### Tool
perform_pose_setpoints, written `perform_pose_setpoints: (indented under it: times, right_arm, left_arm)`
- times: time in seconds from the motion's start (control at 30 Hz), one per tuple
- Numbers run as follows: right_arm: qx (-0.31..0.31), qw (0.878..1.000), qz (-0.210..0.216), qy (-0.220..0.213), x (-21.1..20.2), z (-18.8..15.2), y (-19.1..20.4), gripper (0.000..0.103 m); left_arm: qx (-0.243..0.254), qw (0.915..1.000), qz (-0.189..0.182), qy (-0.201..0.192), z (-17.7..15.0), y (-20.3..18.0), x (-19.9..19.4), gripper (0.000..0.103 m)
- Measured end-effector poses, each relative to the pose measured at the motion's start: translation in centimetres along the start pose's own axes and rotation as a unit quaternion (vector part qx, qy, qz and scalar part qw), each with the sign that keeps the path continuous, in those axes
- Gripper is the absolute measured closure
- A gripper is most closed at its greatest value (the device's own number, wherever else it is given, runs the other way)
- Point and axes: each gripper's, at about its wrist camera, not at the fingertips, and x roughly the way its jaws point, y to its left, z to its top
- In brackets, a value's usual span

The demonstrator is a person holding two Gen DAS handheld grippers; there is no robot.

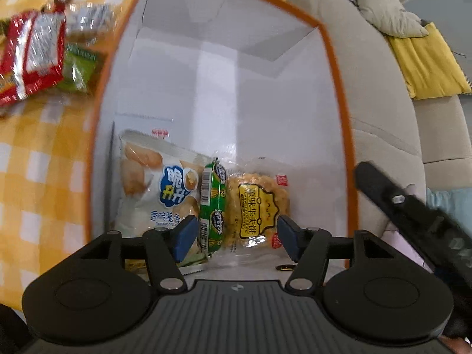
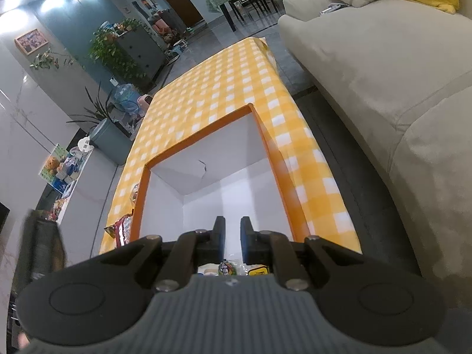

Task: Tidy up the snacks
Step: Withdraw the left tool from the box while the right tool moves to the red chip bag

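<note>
Now left gripper (image 1: pixel 234 237) over box (image 1: pixel 339 94), fingers wide apart, holding nothing; sausage (image 1: pixel 212 206) and cake pack (image 1: pixel 258 209) lie between pads on box floor, chip bag (image 1: pixel 156 185) just left. Right gripper (image 2: pixel 233 240) above near box edge, fingers nearly together, nothing between them. Far left on table (image 1: pixel 35 153): red pack (image 1: pixel 32 50), green pack (image 1: pixel 78 67), silver pack (image 1: pixel 90 19), loose. Likely next: fetch these. Advice: lift left gripper straight up clear of orange rim, approach red pack flat, pinch its edge.

Checked table (image 2: pixel 224 88) carries orange-rimmed box (image 2: pixel 206 131) and blurry, seemingly snack packets (image 1: pixel 32 53).
</note>
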Motion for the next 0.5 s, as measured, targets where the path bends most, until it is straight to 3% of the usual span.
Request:
perform_pose_setpoints:
  times: [0.07, 0.2, 0.33, 0.5]
  right_arm:
    - [-0.011, 1.000, -0.004, 0.007, 0.0, 0.0, 0.4, 0.094]
    - [-0.037, 0.999, -0.012, 0.030, 0.1, -0.2, 1.5, 0.094]
    - [-0.055, 0.998, -0.007, 0.035, -0.2, -0.3, 2.8, 0.094]
    - [-0.045, 0.998, -0.022, 0.045, 0.4, -0.7, 4.1, 0.087]
  left_arm:
    - [0.021, 0.9997, 0.007, -0.011, 0.1, -0.4, -1.4, 0.030]
    - [0.043, 0.9952, 0.065, -0.058, 0.1, -0.7, -5.0, 0.028]
    - [0.078, 0.9887, 0.085, -0.096, -0.1, -0.6, -8.0, 0.025]
    - [0.066, 0.9844, 0.103, -0.126, -0.8, 0.8, -10.7, 0.025]
